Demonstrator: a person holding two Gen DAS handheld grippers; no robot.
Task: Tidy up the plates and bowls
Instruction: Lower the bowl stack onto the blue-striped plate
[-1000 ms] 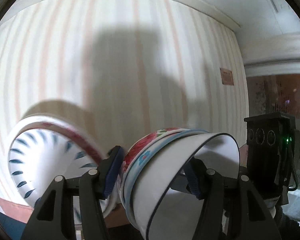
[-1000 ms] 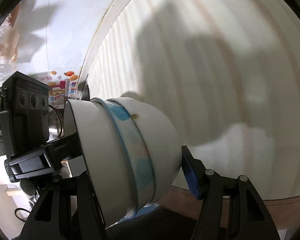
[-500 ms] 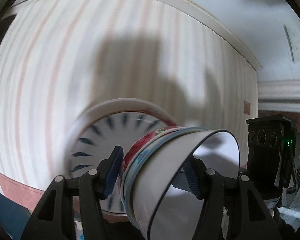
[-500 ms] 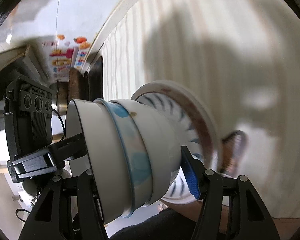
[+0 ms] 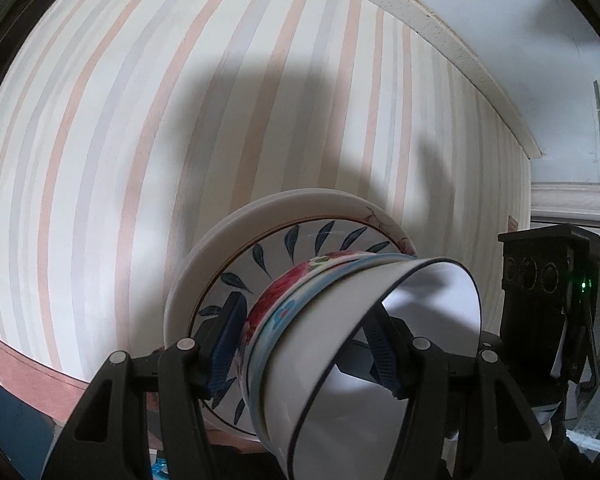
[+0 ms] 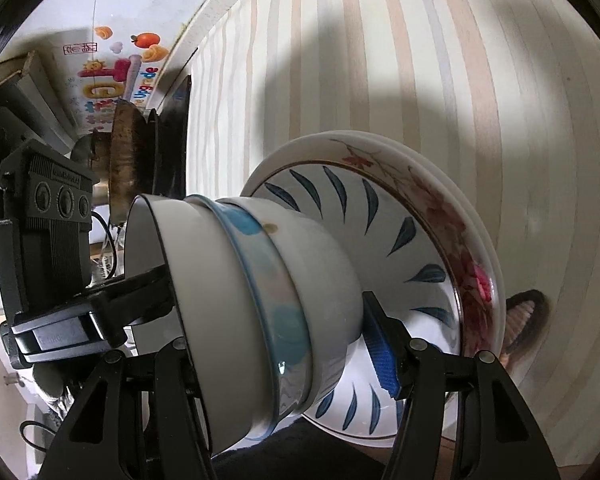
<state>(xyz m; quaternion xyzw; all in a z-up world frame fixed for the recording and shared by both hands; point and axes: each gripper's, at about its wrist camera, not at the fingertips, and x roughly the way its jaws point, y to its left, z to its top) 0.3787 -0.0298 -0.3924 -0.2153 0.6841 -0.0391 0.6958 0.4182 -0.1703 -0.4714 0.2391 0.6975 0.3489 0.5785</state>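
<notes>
Bowls (image 5: 340, 320), nested, gripped by both tongs (image 5: 306, 344) (image 6: 278, 340), bases toward plates (image 6: 420, 216).

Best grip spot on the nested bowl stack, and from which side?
Grip the stack of three nested ceramic bowls at the rims, on opposite sides. Both grippers already do: the left gripper pinches the wall, one finger inside the innermost white bowl, and the right gripper spans the outside. The rounded bases taper, so the rim band looks the safer hold. The stacked plates sit under it.
</notes>
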